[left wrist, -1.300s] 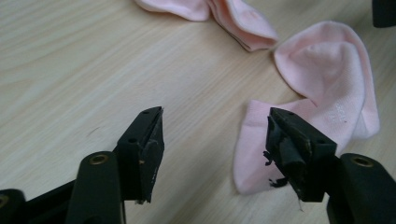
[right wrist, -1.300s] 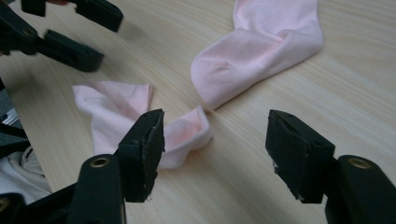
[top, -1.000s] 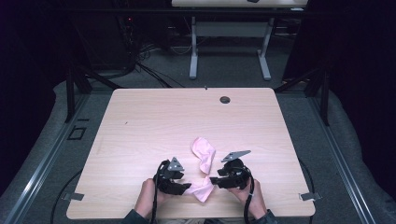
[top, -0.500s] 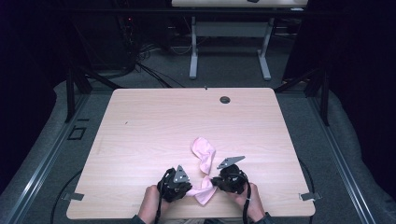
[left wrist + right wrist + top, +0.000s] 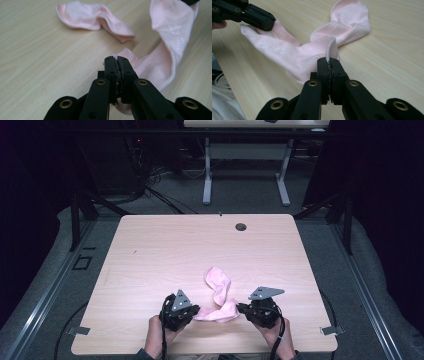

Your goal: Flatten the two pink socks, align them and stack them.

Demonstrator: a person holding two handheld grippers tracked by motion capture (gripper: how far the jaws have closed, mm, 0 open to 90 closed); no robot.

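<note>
Pink sock lies crumpled at the near middle of the table; faint pale lettering on it is too blurred to read. Left gripper and right gripper each pinch one near edge of it, jaws pressed together on the cloth. A second ago both sets of jaws were wider; they have just closed. Its far end lies folded, soft and wrinkled.
</note>
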